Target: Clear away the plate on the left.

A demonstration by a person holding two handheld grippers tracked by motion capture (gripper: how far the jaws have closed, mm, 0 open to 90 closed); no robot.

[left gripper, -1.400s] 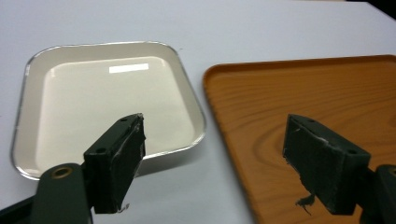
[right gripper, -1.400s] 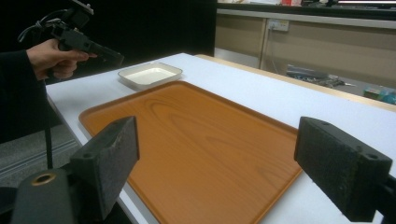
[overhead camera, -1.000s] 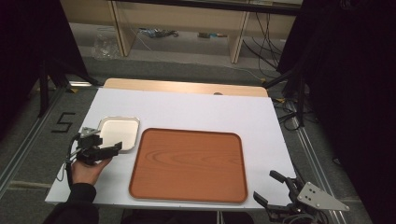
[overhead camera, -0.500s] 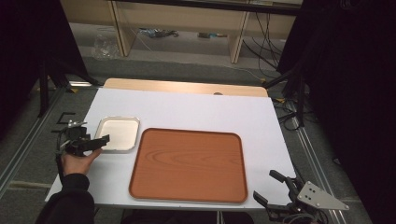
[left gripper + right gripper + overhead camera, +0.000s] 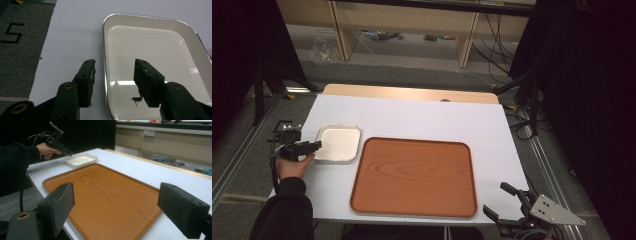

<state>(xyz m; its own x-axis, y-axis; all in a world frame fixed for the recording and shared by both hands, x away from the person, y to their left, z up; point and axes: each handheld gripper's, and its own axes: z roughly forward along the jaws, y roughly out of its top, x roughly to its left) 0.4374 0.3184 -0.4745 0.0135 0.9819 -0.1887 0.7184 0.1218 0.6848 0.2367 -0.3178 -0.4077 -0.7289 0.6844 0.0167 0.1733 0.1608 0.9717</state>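
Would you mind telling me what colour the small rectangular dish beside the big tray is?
The small rectangular dish is cream-white with a shiny silver rim, clearest in the left gripper view.

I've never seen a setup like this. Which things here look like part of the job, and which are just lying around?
Likely part of the job:
- small white tray, left gripper open over its rim
- wooden tray
- right gripper, open

Just lying about:
- clear plastic bag on the floor
- cables under the shelving
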